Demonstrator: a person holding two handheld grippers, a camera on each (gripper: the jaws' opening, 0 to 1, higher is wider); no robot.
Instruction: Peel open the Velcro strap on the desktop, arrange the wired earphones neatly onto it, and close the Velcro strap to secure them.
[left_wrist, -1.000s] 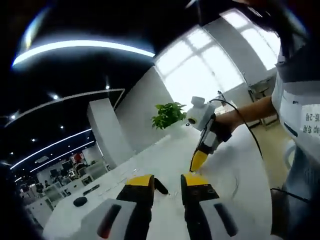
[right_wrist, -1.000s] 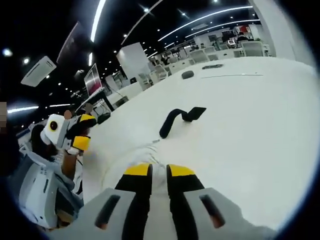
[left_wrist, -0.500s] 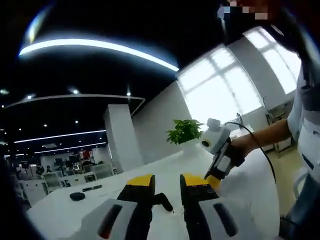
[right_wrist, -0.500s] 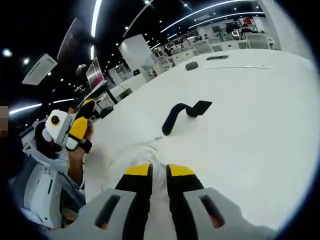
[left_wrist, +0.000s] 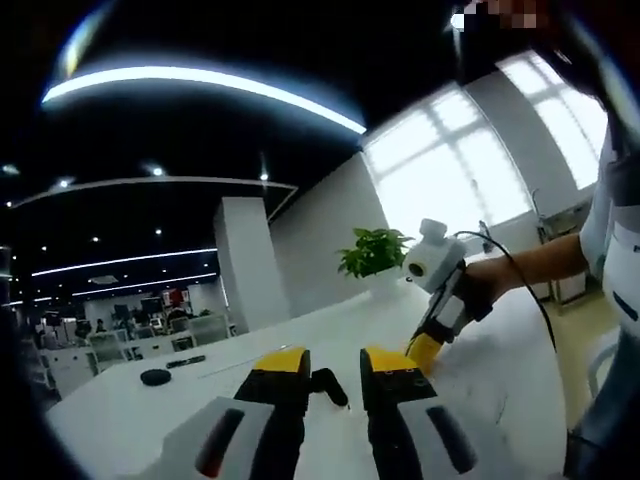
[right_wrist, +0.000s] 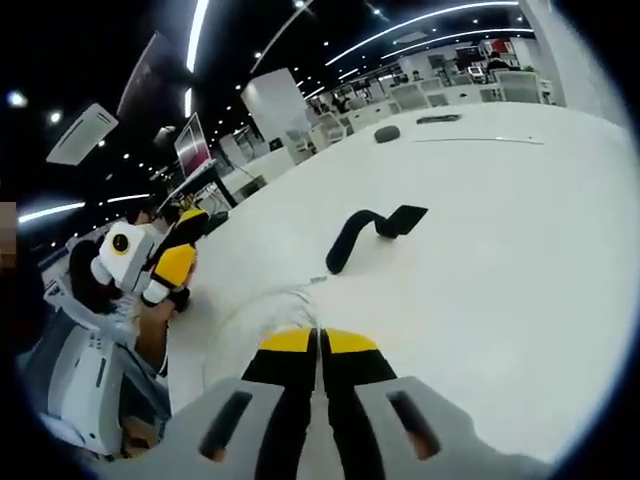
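Here, near to far:

1. Right gripper (right_wrist: 320, 345), right gripper view: yellow-tipped jaws pressed together at the near edge of the white desktop (right_wrist: 500, 250). The thin white earphone cable (right_wrist: 262, 305) lies looped just ahead of the tips; whether any of it is pinched between them cannot be told.
2. Left gripper (left_wrist: 335, 372), left gripper view: jaws parted, a clear gap between the yellow tips, nothing between them, raised above the desktop.
3. Earphone cable, left gripper view: faint pale line on the desktop to the right of the jaws, too thin to trace.
4. Black Velcro strap (right_wrist: 365, 232), right gripper view: lies on the desktop beyond the cable loop, apart from it, one end curving toward the gripper, the other end folded up into a flat tab. In the left gripper view its dark end (left_wrist: 328, 384) shows between the jaw tips.
5. Person's hand (left_wrist: 485, 285), left gripper view: holds the right gripper at right, tip down near the desktop; a black cord trails from it.
6. Dark oval object (right_wrist: 387, 133), far on the desktop, beside a long dark bar (right_wrist: 438, 118).
7. Potted green plant (left_wrist: 375, 250), left gripper view, at the far desk edge before bright windows (left_wrist: 470, 170).
8. Background: white pillar (left_wrist: 245, 265), office chairs and desks, ceiling light strips.
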